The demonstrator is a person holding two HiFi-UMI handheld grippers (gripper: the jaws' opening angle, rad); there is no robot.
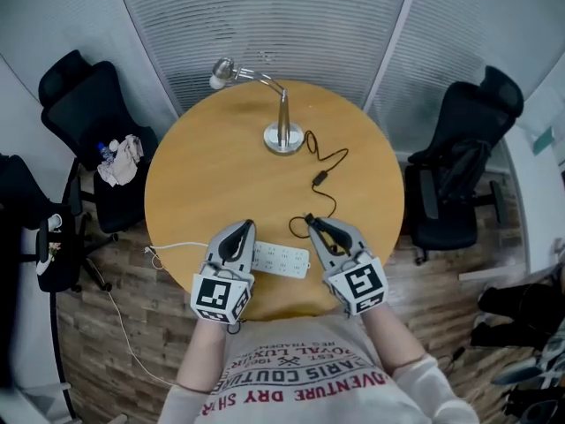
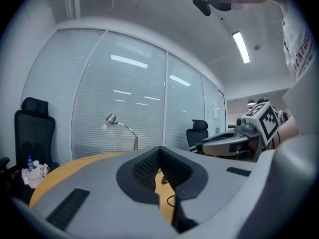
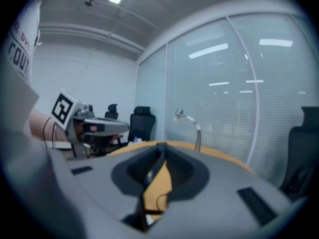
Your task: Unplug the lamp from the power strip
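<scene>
Right gripper [image 1: 311,223] fingers pinch black lamp plug [image 3: 152,169]; left gripper [image 1: 240,230] fingers pressed together, empty. Carry plug clear of white power strip [image 1: 282,257], keep black cord [image 1: 328,162] slack.

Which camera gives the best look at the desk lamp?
The head view: the lamp shows whole, from head to round base, with its black cord trailing across the table. Both gripper views show it only small and far off, beyond their own jaws.

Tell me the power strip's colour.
The flat rectangular plastic power strip is white, clearest in the head view.
</scene>
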